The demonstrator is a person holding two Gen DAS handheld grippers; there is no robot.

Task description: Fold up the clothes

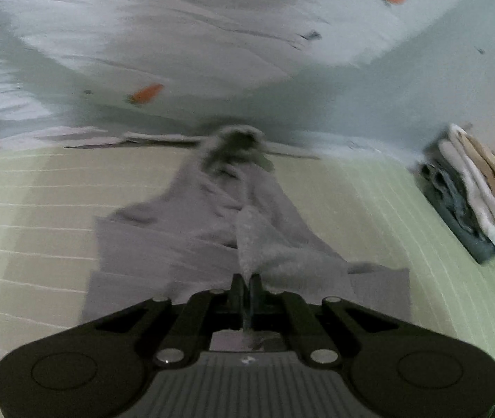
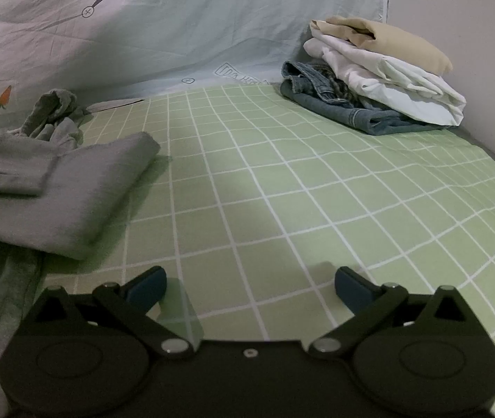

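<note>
We are looking across a green checked sheet [image 2: 282,188] that is covering the bed, with a pale printed quilt [image 2: 164,28] lying bunched along its far edge. A grey garment [image 1: 191,230] is lying spread near the sheet's left side, its hood toward the quilt. In the far right corner a stack of folded clothes [image 2: 380,87] is sitting, jeans under white and beige pieces. Our left gripper [image 1: 246,280] is pinching a fuzzy fold of the grey garment, jaws pressed together on it. Our right gripper [image 2: 250,287] is hovering over bare sheet, jaws spread wide and holding nothing.
</note>
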